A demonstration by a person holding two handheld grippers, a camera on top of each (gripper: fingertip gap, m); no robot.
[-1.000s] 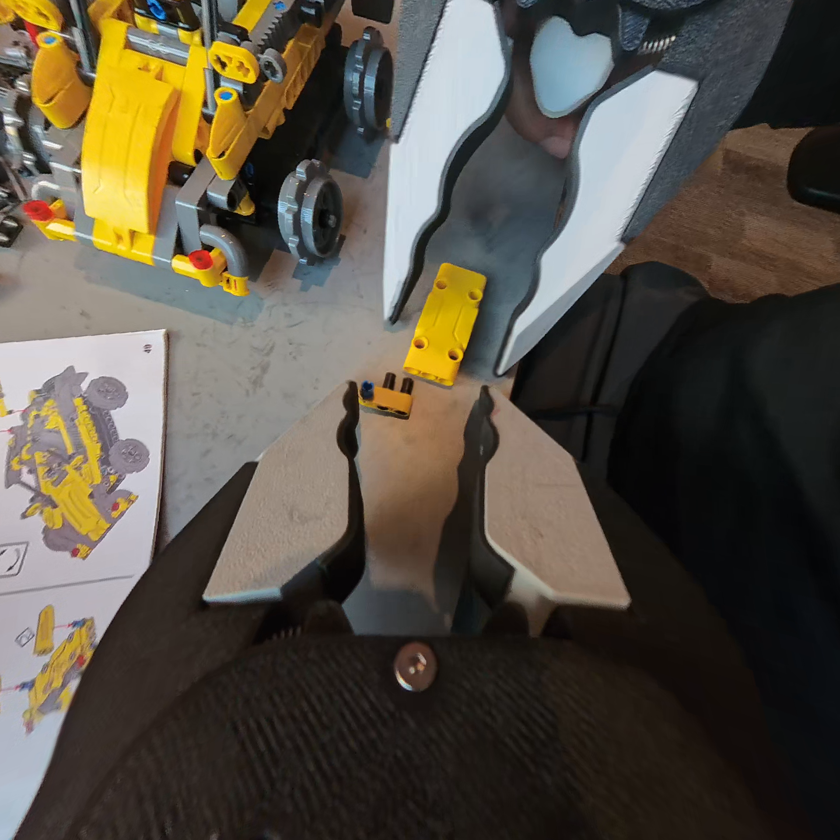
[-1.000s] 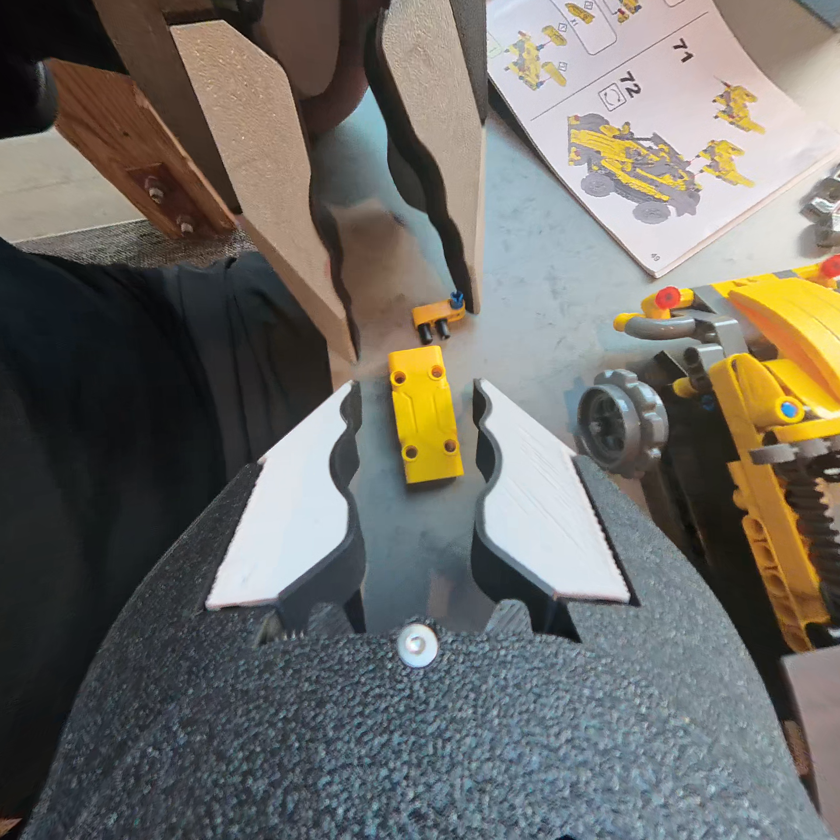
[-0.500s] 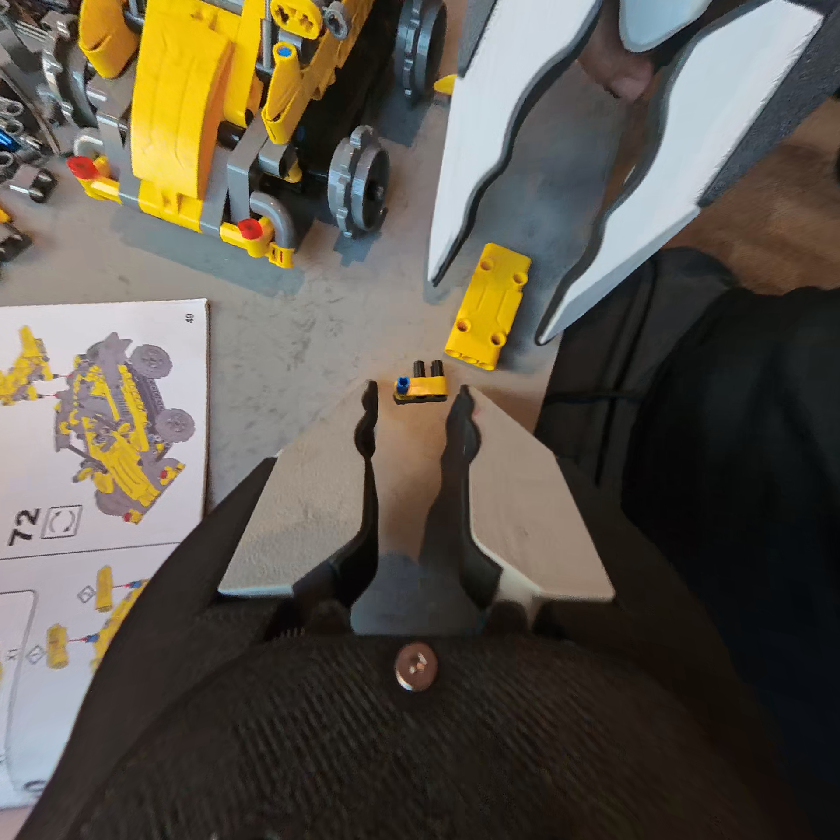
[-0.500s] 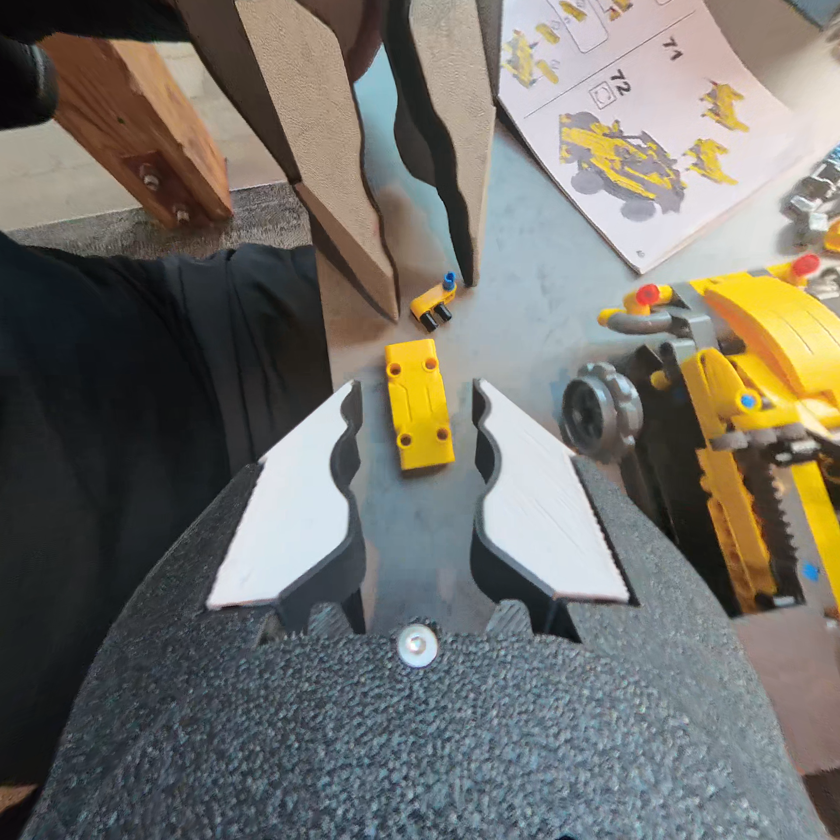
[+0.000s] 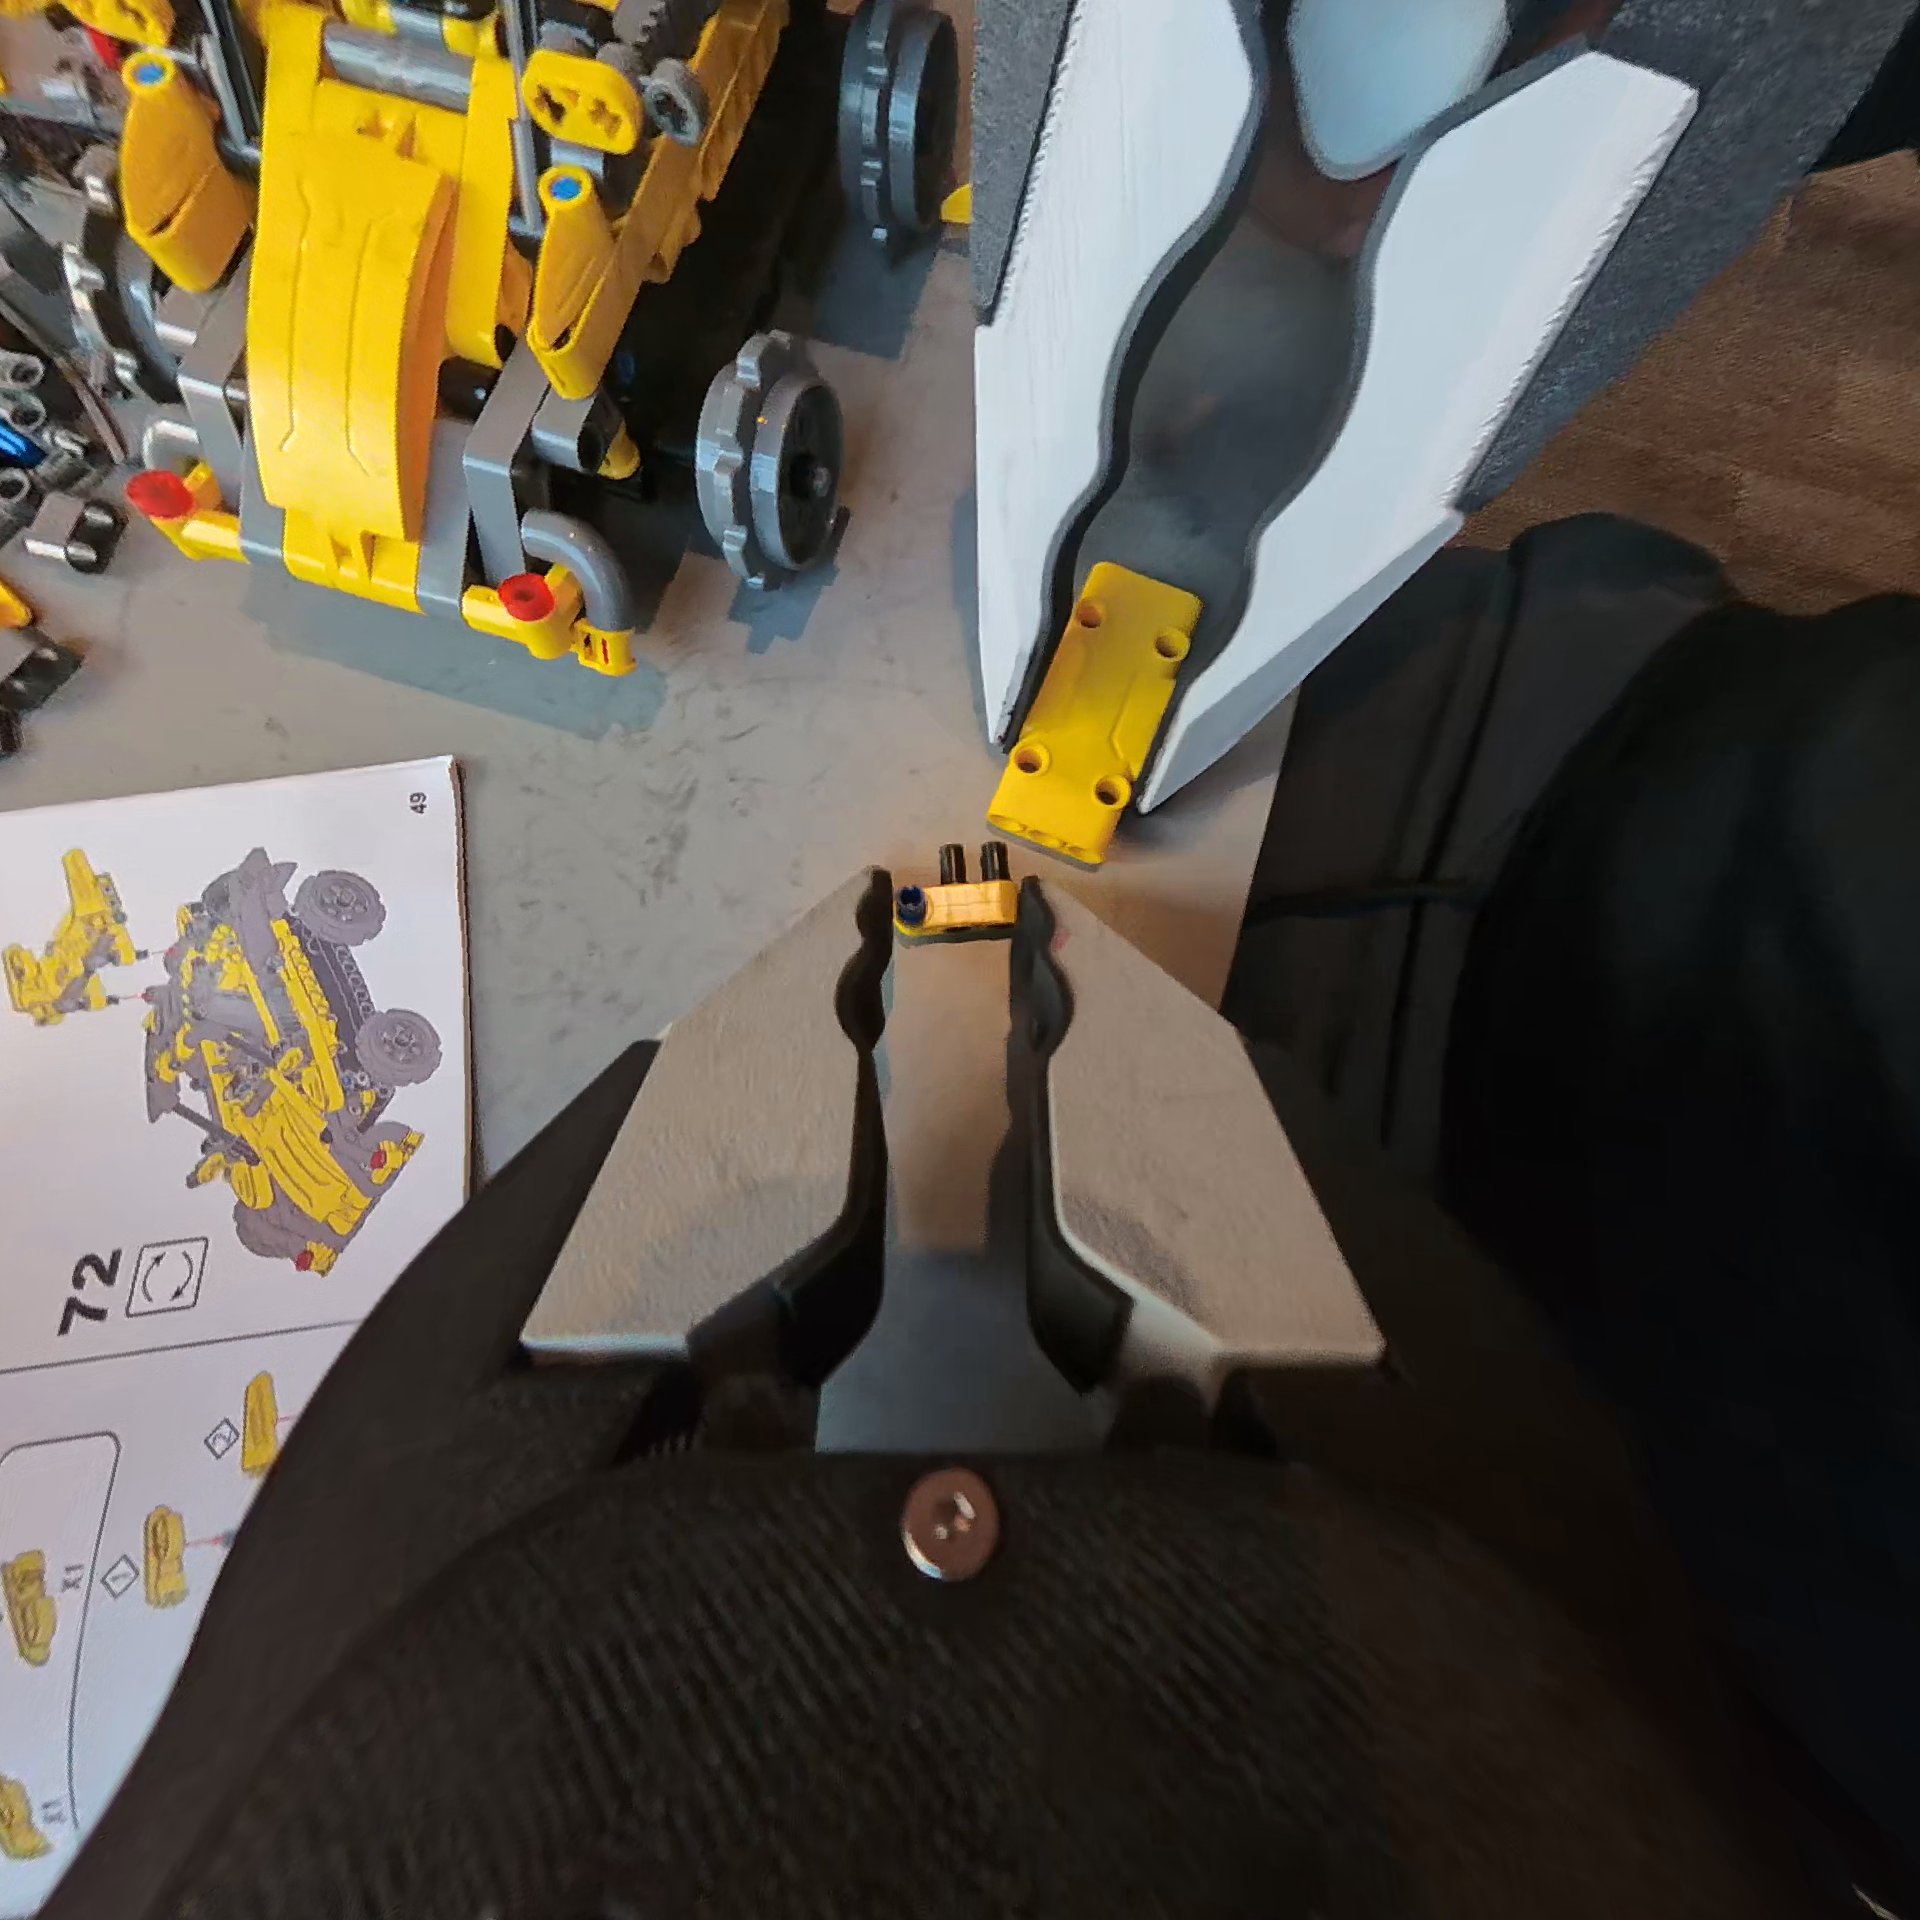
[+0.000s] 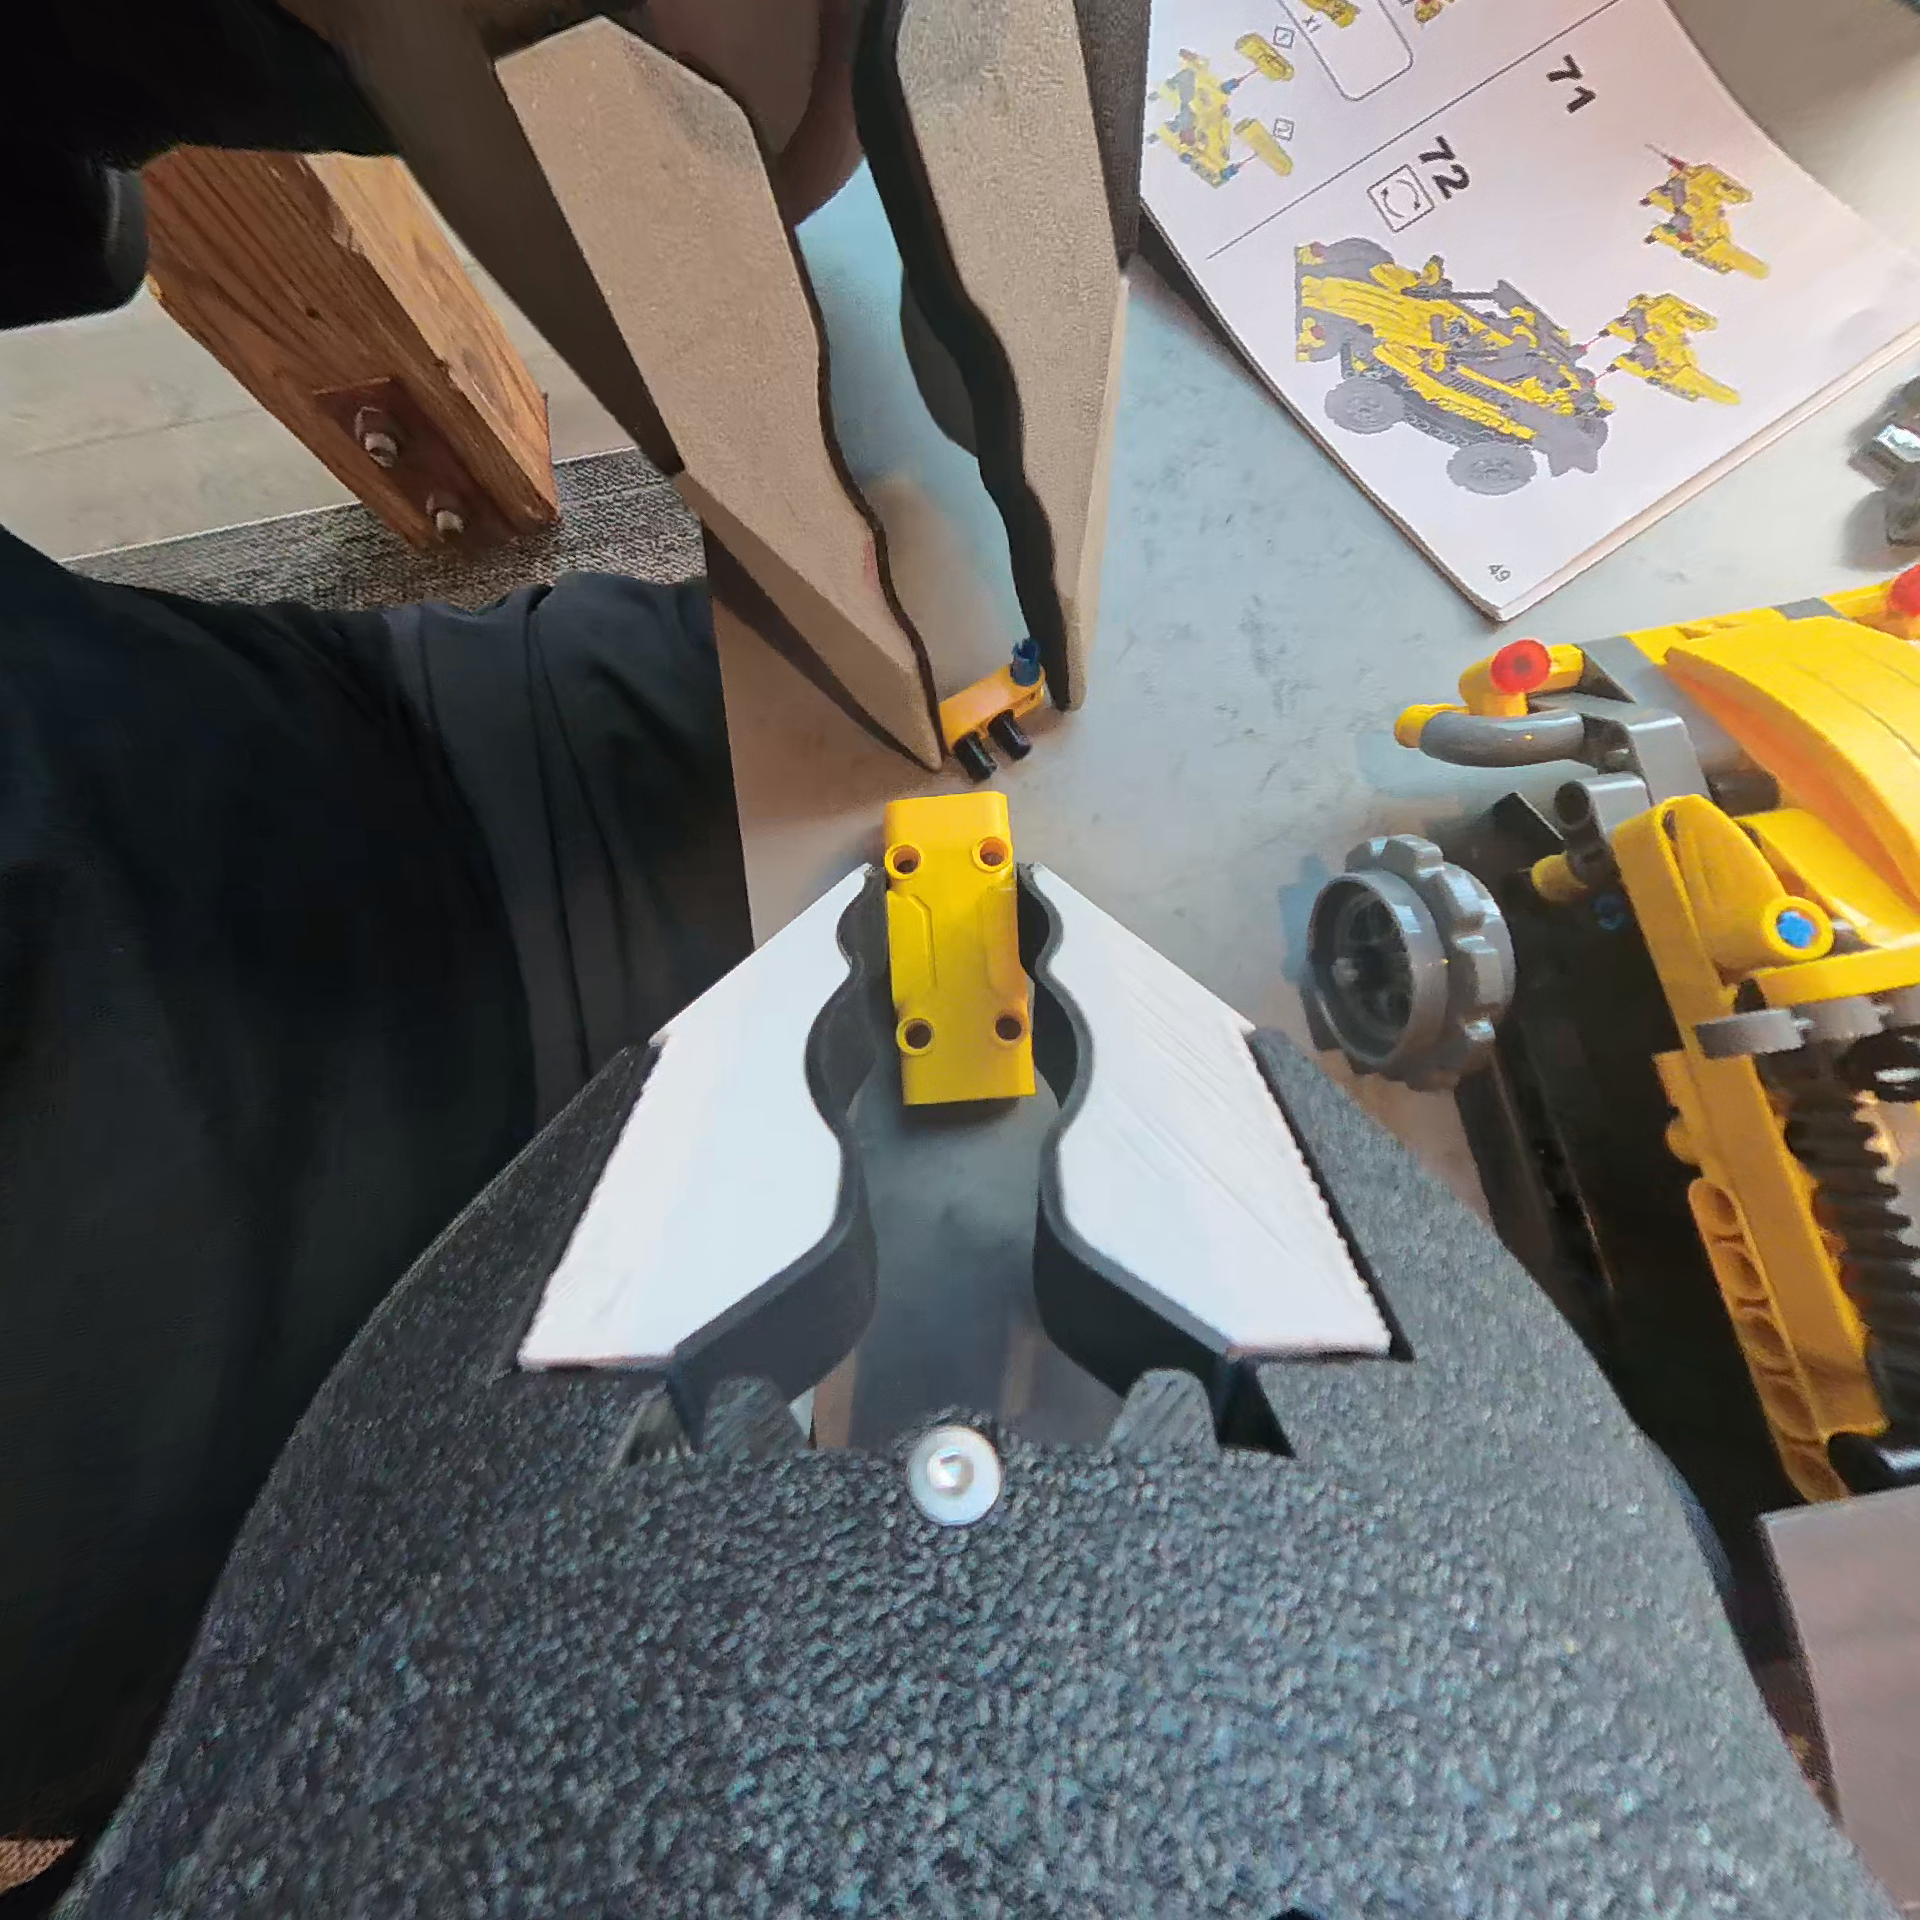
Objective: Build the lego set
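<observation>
A small yellow connector (image 5: 961,904) with two black pins and a blue pin lies on the grey table (image 5: 644,831). My left gripper (image 5: 954,888) has both fingertips against its ends and is shut on it. A flat yellow panel with four holes (image 6: 956,966) sits between the white fingers of my right gripper (image 6: 948,878), which is shut on its long sides. The two pieces are a short gap apart, the pins facing the panel's end. The left wrist view shows the right gripper (image 5: 1075,774) with the panel (image 5: 1096,707). The right wrist view shows the left gripper (image 6: 1000,727) with the connector (image 6: 987,707).
A yellow and grey brick-built vehicle (image 5: 468,343) stands at the back, also in the right wrist view (image 6: 1714,987). An open instruction booklet (image 5: 208,1039) lies to the left. Loose parts (image 5: 42,499) lie at the far left. A person's dark clothing (image 5: 1610,1039) borders the table edge. The tips of both grippers are at nearly the same place.
Both grippers have closed: the left onto the small connector, the right onto the yellow panel. The left gripper moved forward so the connector now sits between its tips.
</observation>
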